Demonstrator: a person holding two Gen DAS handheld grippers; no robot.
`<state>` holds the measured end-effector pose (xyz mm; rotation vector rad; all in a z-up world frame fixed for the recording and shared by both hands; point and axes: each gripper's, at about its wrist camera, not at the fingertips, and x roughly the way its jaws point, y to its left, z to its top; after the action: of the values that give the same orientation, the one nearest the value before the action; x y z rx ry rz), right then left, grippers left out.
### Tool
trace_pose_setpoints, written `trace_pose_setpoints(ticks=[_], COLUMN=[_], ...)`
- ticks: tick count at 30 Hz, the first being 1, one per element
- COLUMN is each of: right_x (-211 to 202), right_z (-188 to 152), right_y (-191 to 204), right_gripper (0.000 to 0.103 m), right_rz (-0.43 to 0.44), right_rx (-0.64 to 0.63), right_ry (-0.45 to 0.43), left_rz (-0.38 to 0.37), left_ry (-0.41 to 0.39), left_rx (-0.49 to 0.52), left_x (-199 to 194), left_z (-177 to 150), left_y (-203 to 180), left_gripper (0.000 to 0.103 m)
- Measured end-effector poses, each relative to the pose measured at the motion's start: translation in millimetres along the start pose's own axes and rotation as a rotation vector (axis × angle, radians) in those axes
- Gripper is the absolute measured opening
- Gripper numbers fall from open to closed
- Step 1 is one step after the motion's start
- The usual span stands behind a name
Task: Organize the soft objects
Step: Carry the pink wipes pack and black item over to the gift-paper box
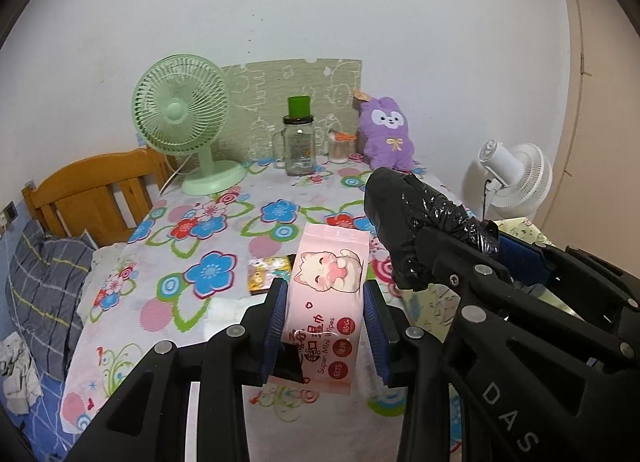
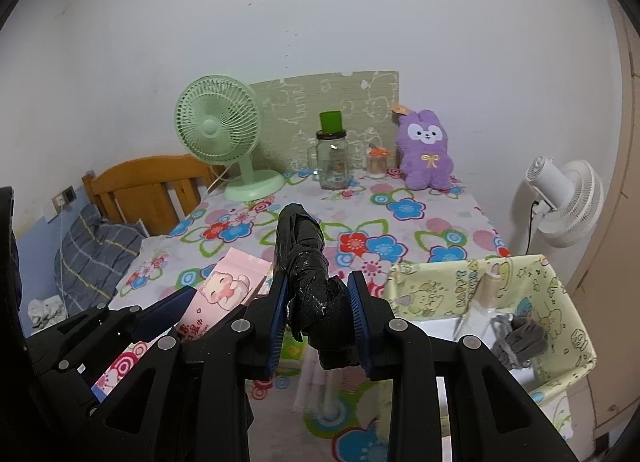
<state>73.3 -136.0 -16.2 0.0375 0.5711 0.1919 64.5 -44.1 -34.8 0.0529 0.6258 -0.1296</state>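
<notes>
Left wrist view, our left gripper (image 1: pixel 326 316) jaws clamped on pink wipes pack (image 1: pixel 328 286), at 3 o'clock our right gripper (image 2: pixel 318 312) pinching black plastic bundle (image 2: pixel 308 262).

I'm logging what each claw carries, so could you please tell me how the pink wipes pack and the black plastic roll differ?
The wipes pack is a flat pink packet printed with a cartoon cat; the black plastic roll is a plain, crinkled, glossy bundle. The pack sits in the left claw, the roll in the right claw. Both are soft, clamped and held above the floral tablecloth.
</notes>
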Motion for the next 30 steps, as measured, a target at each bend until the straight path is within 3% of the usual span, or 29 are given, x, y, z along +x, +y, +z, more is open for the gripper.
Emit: trace_pose_setpoints(ticks=[30], right_x=[-14], right_z=[-3], right_y=[-91], right_gripper=[0.033], right_rz=[-0.094], right_rx=[0.054], right_ry=[-0.04], left_rz=[-0.092], left_ry=[-0.03], left_rx=[0.089], left_x=[21], left_z=[14], left_y=[-86], left_gripper=[0.038])
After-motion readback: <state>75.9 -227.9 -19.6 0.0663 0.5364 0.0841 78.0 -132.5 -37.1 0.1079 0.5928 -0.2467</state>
